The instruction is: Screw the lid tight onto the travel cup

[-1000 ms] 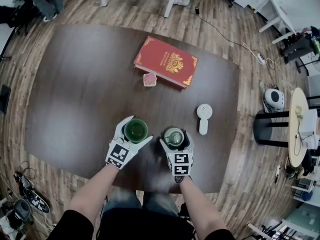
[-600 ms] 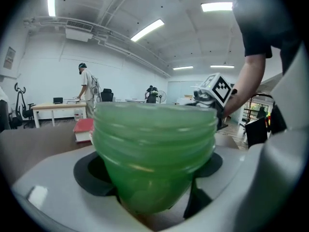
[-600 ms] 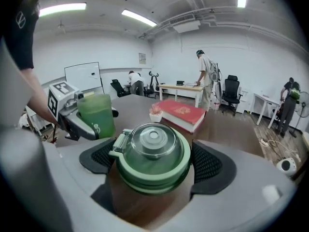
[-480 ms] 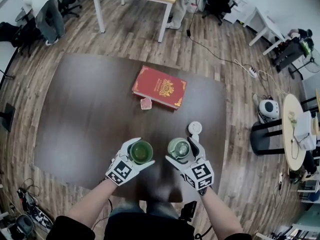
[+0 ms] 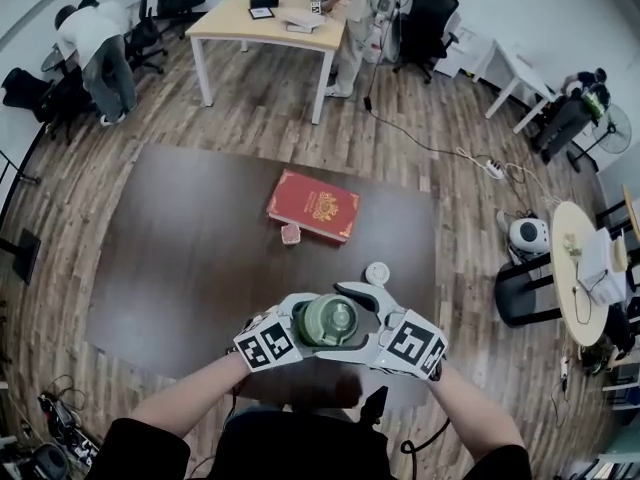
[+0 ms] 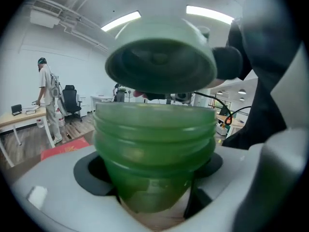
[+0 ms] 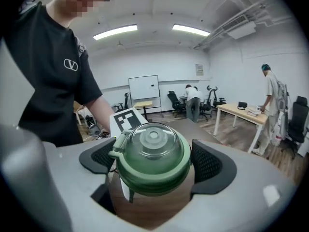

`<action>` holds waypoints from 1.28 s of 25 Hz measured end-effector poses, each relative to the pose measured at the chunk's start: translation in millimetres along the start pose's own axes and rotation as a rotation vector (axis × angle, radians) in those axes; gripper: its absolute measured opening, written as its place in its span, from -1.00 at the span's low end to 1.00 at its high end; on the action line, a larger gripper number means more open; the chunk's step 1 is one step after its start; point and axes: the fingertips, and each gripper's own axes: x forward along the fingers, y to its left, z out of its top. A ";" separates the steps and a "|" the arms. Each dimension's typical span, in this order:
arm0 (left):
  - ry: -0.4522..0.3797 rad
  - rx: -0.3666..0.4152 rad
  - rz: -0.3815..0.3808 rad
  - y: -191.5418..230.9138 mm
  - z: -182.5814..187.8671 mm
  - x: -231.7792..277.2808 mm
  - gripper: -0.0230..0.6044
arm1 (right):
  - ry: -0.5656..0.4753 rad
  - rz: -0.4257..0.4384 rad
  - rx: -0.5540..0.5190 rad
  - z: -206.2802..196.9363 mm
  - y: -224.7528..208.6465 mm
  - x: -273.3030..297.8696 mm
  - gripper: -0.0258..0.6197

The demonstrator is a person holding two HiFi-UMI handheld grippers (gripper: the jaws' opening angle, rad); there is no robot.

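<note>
Head view shows both tools raised together over the middle of the near edge of the dark surface (image 5: 180,258), their marker cubes turned up. The left tool (image 6: 149,180) pinches the green travel cup (image 6: 154,139) low on its body. Its dark pads press on either side, and the threaded rim stands upright above them. The right tool (image 7: 153,173) pinches the lid (image 7: 152,153), a green ring with a clear dome, between its two meshed pads. In the left tool's view the lid hangs just above the cup's mouth, slightly tilted so its underside shows. A thin strip of the room shows between lid and rim, so they are apart. From above, the lid covers the cup's mouth. A red book (image 5: 313,205) lies near the middle of the surface, with a small pink thing (image 5: 290,234) just beside its near edge. A white round object (image 5: 377,273) lies toward the right edge, near the right tool.
</note>
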 end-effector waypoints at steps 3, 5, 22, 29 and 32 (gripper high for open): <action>-0.013 0.043 -0.036 -7.3 30.5 -5.7 0.43 | 0.043 0.042 -0.040 10.6 6.4 -5.8 0.63; -0.023 0.066 -0.056 -12.4 46.7 -9.7 0.43 | 0.049 0.060 -0.056 14.1 8.0 -11.6 0.63; -0.021 0.069 -0.040 -26.2 78.2 -15.5 0.42 | -0.103 -0.401 0.293 39.3 4.0 -39.0 0.64; -0.083 0.104 -0.203 -56.9 98.0 -39.8 0.42 | -0.310 -0.034 0.032 79.2 43.3 -84.0 0.72; -0.062 0.126 -0.285 -75.7 103.4 -48.4 0.42 | -0.227 0.072 -0.064 82.0 62.4 -78.6 0.71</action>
